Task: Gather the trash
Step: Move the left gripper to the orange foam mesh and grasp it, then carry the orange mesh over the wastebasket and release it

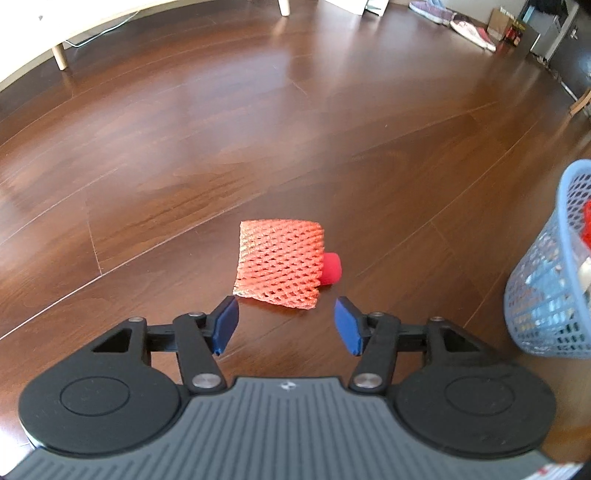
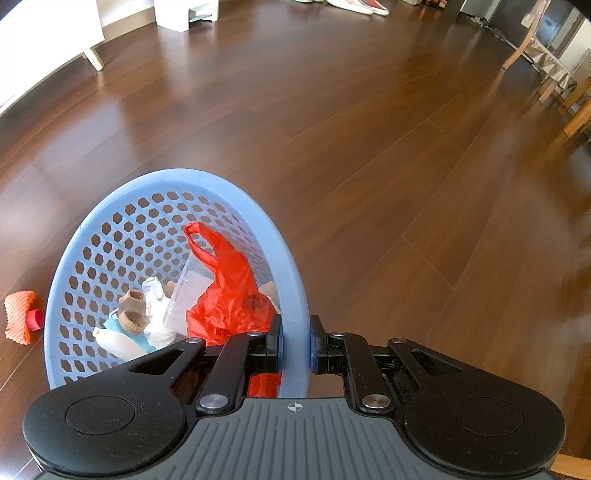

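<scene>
An orange foam fruit net [image 1: 279, 264] lies flat on the wooden floor, with a small red cap [image 1: 331, 268] touching its right edge. My left gripper [image 1: 286, 325] hovers open just short of the net, nothing between its blue pads. The same net [image 2: 19, 316] and cap [image 2: 34, 319] show at the left edge of the right wrist view. My right gripper [image 2: 295, 345] is shut on the near rim of a blue perforated basket [image 2: 173, 177]. Inside lie a red plastic bag [image 2: 225, 295], a clear cup [image 2: 188, 295], white tissue and brown scraps. The basket [image 1: 554, 288] stands at the right of the left view.
A white furniture leg [image 1: 59, 57] and a low white edge run along the far left. Shoes [image 1: 469, 29] and boxes [image 1: 509, 26] sit by the far wall. Wooden chair legs [image 2: 524, 44] stand at the far right. Open wooden floor lies between.
</scene>
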The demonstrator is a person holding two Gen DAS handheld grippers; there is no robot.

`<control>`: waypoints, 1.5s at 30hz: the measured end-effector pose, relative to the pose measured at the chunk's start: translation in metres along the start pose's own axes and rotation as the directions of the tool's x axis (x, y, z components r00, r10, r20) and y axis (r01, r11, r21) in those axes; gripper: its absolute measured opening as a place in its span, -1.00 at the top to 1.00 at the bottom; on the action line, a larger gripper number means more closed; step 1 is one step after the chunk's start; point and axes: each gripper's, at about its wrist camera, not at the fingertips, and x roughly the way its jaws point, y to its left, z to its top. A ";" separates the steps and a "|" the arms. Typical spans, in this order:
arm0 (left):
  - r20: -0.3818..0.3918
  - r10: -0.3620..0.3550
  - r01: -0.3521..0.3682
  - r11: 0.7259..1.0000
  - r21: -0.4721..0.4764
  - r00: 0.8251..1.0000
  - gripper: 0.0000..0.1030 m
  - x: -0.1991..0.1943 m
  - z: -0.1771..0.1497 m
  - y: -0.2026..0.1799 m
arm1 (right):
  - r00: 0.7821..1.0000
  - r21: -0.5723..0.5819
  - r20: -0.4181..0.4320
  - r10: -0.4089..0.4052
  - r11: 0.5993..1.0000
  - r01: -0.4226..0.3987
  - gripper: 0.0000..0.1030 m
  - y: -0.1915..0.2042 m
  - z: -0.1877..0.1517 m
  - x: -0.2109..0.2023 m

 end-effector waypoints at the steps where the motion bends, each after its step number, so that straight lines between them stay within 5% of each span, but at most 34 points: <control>1: -0.003 -0.001 0.001 1.000 0.003 1.000 -0.03 0.005 0.001 -0.001 | 1.000 0.002 -0.001 -0.004 1.000 0.004 0.82 0.002 0.000 0.000; 13: -0.042 0.052 -0.052 0.999 -0.008 0.998 -0.36 0.073 0.041 -0.018 | 1.000 0.014 -0.007 -0.022 1.000 0.022 0.82 0.005 -0.002 0.002; 19: -0.079 0.147 -0.145 0.989 0.028 0.986 -0.42 0.114 0.052 -0.022 | 0.999 0.020 -0.011 -0.036 0.999 0.036 0.82 0.002 -0.003 0.003; 24: -0.109 0.182 -0.182 0.983 0.018 0.977 -0.06 0.131 0.048 -0.003 | 0.999 0.018 -0.012 -0.039 0.999 0.039 0.81 0.002 -0.004 0.002; 31: -0.094 0.158 -0.156 0.987 0.031 0.983 0.77 0.113 0.024 0.029 | 0.999 0.000 0.002 -0.050 0.999 0.050 0.81 0.008 -0.003 0.001; 40: -0.094 0.098 -0.103 0.994 -0.047 0.991 0.83 0.055 -0.010 0.045 | 1.000 0.006 -0.002 0.024 1.000 -0.024 0.81 0.016 -0.004 -0.009; 45: -0.032 0.009 -0.012 0.996 -0.090 0.999 0.83 0.009 0.001 0.021 | 0.999 -0.008 0.009 0.053 0.999 -0.053 0.81 0.025 -0.004 -0.014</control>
